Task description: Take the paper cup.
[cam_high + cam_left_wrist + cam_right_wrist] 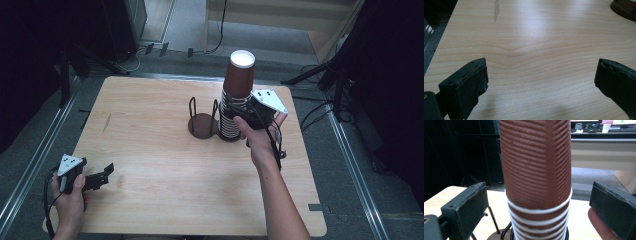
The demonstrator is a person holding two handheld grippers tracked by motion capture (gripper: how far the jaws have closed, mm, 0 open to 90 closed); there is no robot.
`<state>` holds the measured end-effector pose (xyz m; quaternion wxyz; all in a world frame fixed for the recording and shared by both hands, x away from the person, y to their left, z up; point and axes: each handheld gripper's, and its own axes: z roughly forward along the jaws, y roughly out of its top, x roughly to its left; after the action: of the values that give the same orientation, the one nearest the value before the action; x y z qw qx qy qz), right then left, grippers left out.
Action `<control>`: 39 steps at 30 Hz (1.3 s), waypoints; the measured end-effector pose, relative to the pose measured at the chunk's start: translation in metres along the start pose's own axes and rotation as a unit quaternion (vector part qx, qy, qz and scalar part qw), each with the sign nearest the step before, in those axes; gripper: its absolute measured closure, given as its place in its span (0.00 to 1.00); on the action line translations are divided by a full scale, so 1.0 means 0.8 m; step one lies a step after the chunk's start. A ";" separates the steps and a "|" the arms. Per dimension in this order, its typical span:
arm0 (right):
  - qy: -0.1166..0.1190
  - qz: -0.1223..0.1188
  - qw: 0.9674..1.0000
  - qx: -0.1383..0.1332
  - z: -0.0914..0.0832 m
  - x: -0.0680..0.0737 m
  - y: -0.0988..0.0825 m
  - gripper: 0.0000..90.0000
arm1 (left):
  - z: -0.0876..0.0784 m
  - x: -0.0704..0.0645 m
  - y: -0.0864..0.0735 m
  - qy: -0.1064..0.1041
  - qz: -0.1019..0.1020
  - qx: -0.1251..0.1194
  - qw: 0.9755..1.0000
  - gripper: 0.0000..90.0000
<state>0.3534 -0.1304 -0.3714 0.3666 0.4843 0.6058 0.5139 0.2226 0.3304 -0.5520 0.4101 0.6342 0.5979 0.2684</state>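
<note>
Many stacked brown cups [235, 102] in wire holder [227, 131], right hand-held gripper [537, 202] spread around them

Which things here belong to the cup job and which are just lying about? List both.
In the job:
- stack of brown paper cups
- right gripper, jaws open either side of the stack
- wire cup holder

Lying about:
- left gripper, open over bare table
- cables on the floor

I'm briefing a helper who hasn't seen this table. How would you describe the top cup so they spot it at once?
On the pale wooden table, look right of centre for the stack of ribbed brown paper cups in a black wire holder. The top cup rides high and tilted above the white rims, showing its whole side, between the open right claw.
</note>
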 end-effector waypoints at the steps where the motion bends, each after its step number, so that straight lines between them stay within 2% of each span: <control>1: -0.003 -0.001 1.000 -0.001 0.002 0.000 0.002 0.02 | 0.000 0.000 0.000 0.000 0.000 0.000 1.000 0.00; 7: -0.024 0.002 1.000 -0.002 0.018 0.003 0.009 0.02 | 0.000 0.001 0.000 0.002 0.000 0.003 1.000 0.00; 26: -0.042 -0.014 0.999 0.012 0.068 0.011 0.019 0.04 | 0.000 0.001 0.000 0.002 -0.004 0.002 1.000 0.00; 28: -0.047 -0.014 0.999 0.008 0.070 0.011 0.018 0.05 | 0.000 0.001 0.000 0.002 -0.005 0.003 1.000 0.00; 30: -0.042 -0.010 0.999 0.000 0.069 0.010 0.018 0.09 | 0.000 0.001 0.000 0.002 -0.005 0.003 1.000 0.00; 32: -0.044 -0.017 0.999 -0.006 0.068 0.013 0.018 0.12 | 0.000 0.002 0.000 0.002 -0.006 0.003 1.000 0.00; 39: -0.040 -0.021 0.999 -0.011 0.067 0.015 0.019 0.13 | 0.000 0.002 0.000 0.002 -0.007 0.003 1.000 0.00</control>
<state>0.4041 -0.1047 -0.3666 0.4063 0.4876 0.5951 0.4930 0.2233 0.3316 -0.5521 0.4085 0.6312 0.6038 0.2649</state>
